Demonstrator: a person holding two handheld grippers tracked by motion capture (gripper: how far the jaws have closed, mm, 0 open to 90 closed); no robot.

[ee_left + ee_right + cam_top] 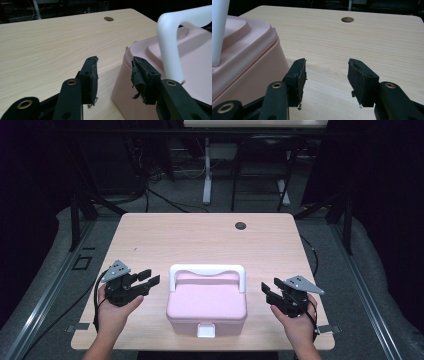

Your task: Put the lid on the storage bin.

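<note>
A pink lidded box [207, 302] with a white carry handle [207, 270] and a white front latch [206, 330] stands near the front middle of the wooden table [200, 240]. My left gripper [151, 276] hovers just left of the box, open, its tips pointing at the box's left side. In the left gripper view the left gripper [114, 67] holds nothing, with the box [195, 47] and handle [170, 37] close ahead on the right. My right gripper [270, 286] is open to the right of the box. The right gripper [327, 68] has bare table between its jaws, and the box [244, 50] lies to its left.
A round cable hole [241, 225] sits near the table's far edge. Beyond the table are desk legs, cables and dark curtains. Grey floor with metal rails flanks the table on both sides.
</note>
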